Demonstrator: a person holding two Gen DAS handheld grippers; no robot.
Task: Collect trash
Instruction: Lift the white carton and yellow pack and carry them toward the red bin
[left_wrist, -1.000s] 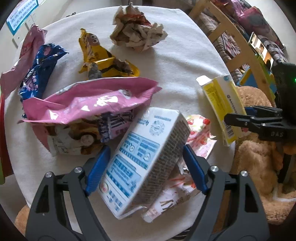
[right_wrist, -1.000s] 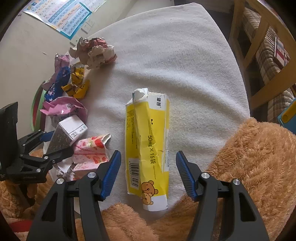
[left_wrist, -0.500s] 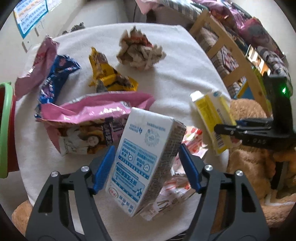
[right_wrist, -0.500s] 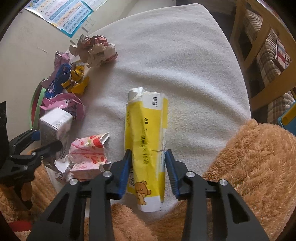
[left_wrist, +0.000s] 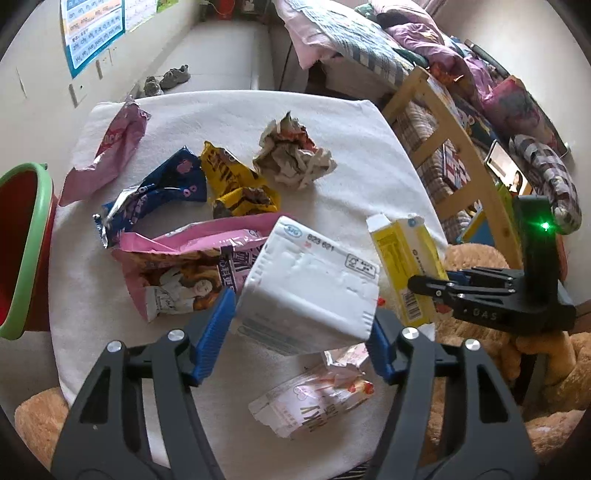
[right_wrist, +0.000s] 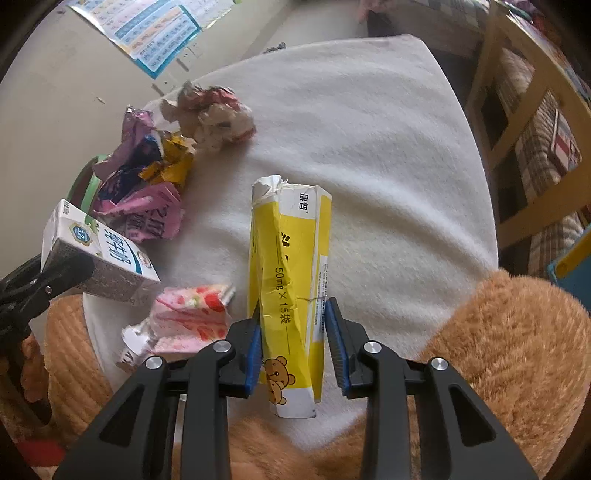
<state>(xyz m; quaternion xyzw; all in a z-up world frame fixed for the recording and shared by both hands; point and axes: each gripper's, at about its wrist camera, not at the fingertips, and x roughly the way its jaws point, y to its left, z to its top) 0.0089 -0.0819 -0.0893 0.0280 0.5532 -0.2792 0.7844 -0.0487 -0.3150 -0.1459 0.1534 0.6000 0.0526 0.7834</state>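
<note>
My left gripper (left_wrist: 303, 314) holds a white milk carton (left_wrist: 310, 280) clear of the white-covered table (left_wrist: 229, 122). Its jaws are still closing, with the blue pads pressing on the carton's sides. The right wrist view shows the same carton (right_wrist: 99, 254) raised at the left. My right gripper (right_wrist: 293, 314) is closing on a crushed yellow box (right_wrist: 291, 240) that lies on the cloth, a pad against each long side. On the table lie a crumpled paper ball (left_wrist: 291, 155), a yellow wrapper (left_wrist: 236, 184), a blue wrapper (left_wrist: 159, 192), a pink snack bag (left_wrist: 184, 258) and a strawberry-print wrapper (left_wrist: 317, 398).
A red bin with a green rim (left_wrist: 26, 240) stands off the table's left edge. Another pink wrapper (left_wrist: 110, 155) lies at the far left. A wooden frame (left_wrist: 443, 122) and bedding stand to the right. Brown plush fabric (right_wrist: 517, 332) borders the near edge.
My left gripper has risen with the milk carton, which has tipped and left the wrappers below. My right gripper has narrowed from wide open onto the yellow box.
</note>
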